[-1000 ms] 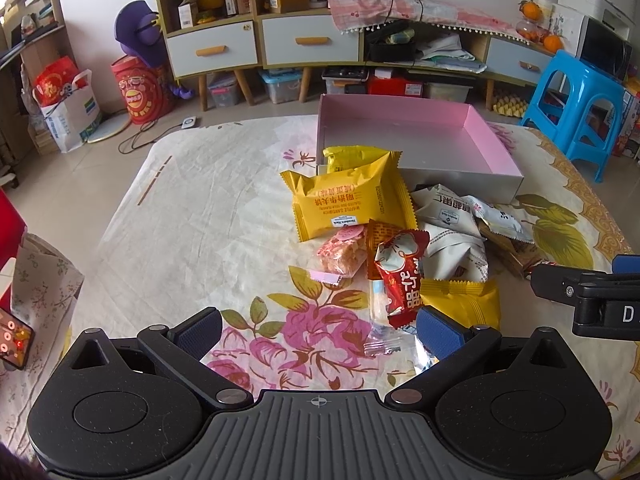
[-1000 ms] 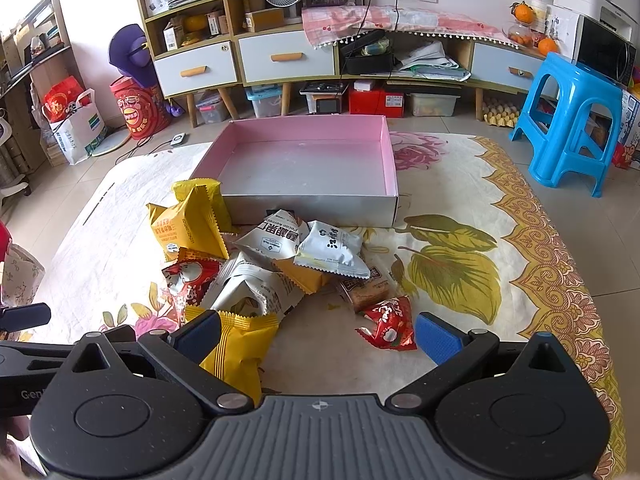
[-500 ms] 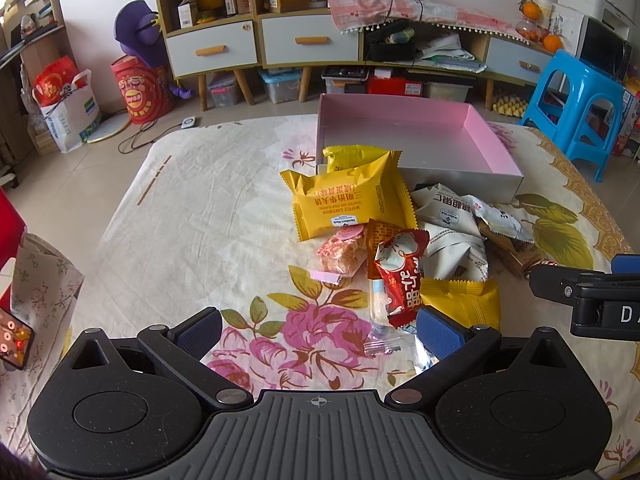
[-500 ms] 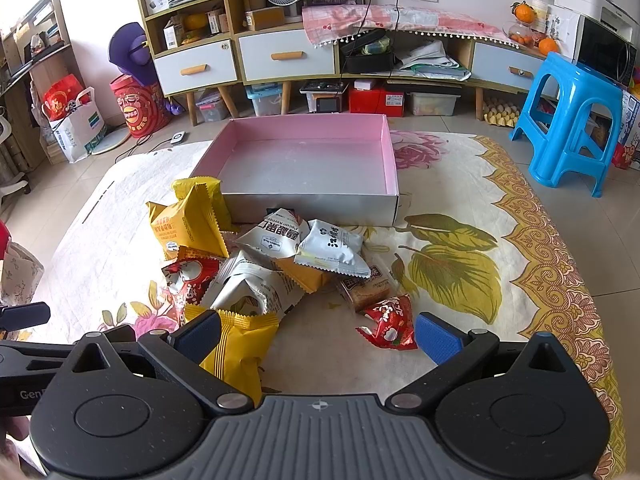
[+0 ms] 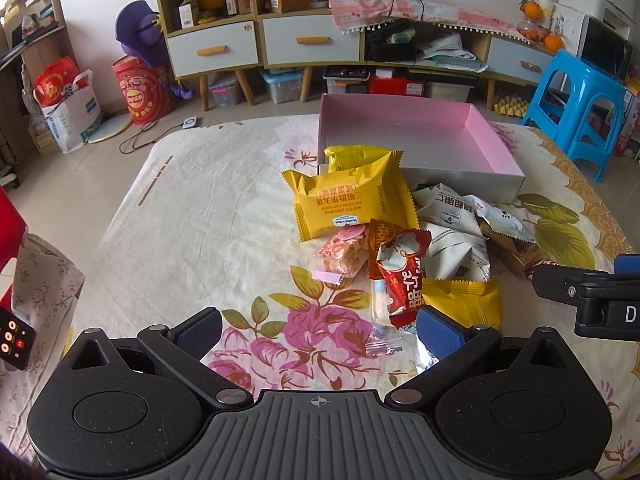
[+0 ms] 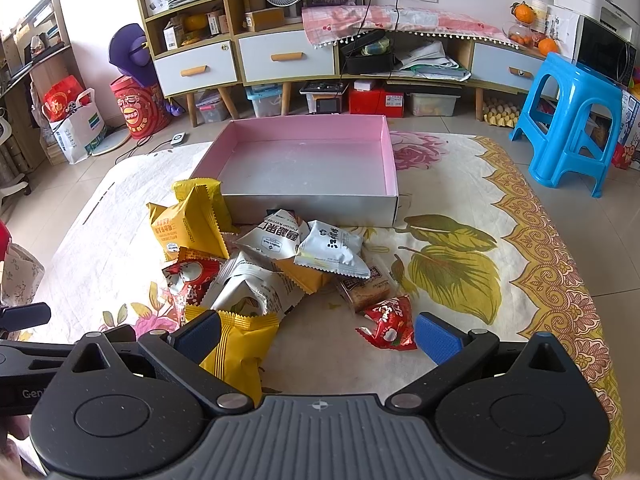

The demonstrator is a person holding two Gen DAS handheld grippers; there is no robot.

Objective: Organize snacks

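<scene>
A heap of snack packets lies on the flowered cloth in front of a pink box (image 5: 496, 148) (image 6: 390, 160) that holds nothing. The heap has a large yellow waffle packet (image 5: 346, 200) (image 6: 182, 228), a red packet (image 5: 402, 276), a pink puffed bar (image 5: 346, 250), white packets (image 6: 332, 246), a yellow packet (image 6: 240, 344) and a small red packet (image 6: 390, 324). My left gripper (image 5: 318, 330) is open, low over the cloth just short of the heap. My right gripper (image 6: 318, 336) is open too, with the small red packet just ahead, inside its right finger.
The cloth (image 5: 180, 220) covers a low table with bare room on its left half. A blue stool (image 6: 568, 120) stands to the right, cabinets (image 6: 280, 60) behind. A phone (image 5: 14, 338) and a patterned bag (image 5: 44, 280) sit at the left edge.
</scene>
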